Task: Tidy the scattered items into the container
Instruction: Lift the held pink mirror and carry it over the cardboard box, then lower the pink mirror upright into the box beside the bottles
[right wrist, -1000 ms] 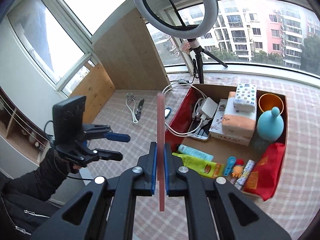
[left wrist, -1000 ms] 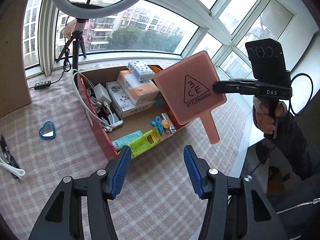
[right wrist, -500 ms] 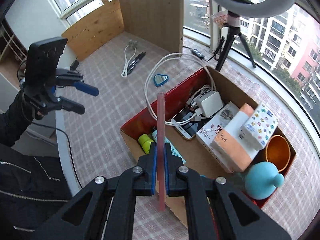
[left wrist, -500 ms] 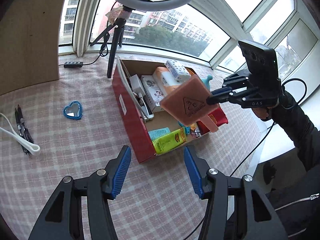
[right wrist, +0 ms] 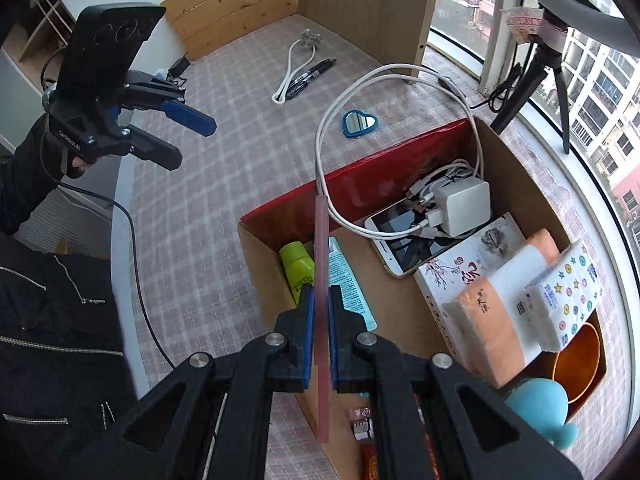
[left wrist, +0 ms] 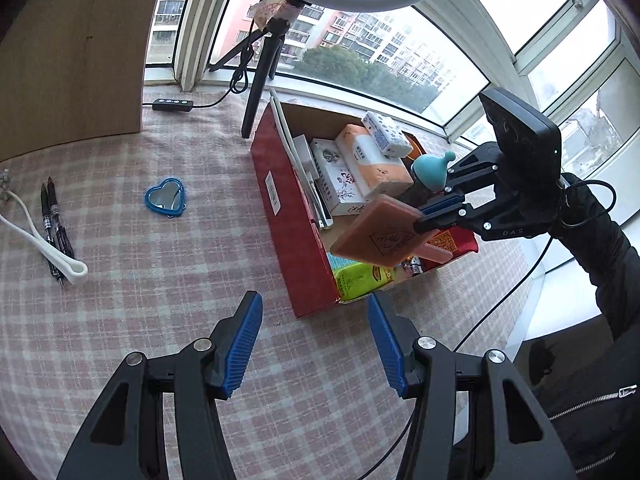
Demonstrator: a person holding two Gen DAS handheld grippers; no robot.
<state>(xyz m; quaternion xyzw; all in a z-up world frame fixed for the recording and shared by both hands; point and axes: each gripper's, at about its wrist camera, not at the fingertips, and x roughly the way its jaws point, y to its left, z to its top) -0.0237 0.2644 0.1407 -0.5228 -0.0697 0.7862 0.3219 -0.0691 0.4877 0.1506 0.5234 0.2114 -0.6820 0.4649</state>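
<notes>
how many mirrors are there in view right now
2. The pink hand mirror is clamped in the right gripper above the box; the blue heart-shaped mirror lies on the checked cloth. Others may hide in the box.

Your left gripper [left wrist: 314, 340] at bottom centre, jaws apart and empty, your right gripper [left wrist: 434, 216] at right pinching the pink hand mirror [left wrist: 380, 236] over the red box [left wrist: 292, 216], heart mirror [left wrist: 165, 199] left of centre.
</notes>
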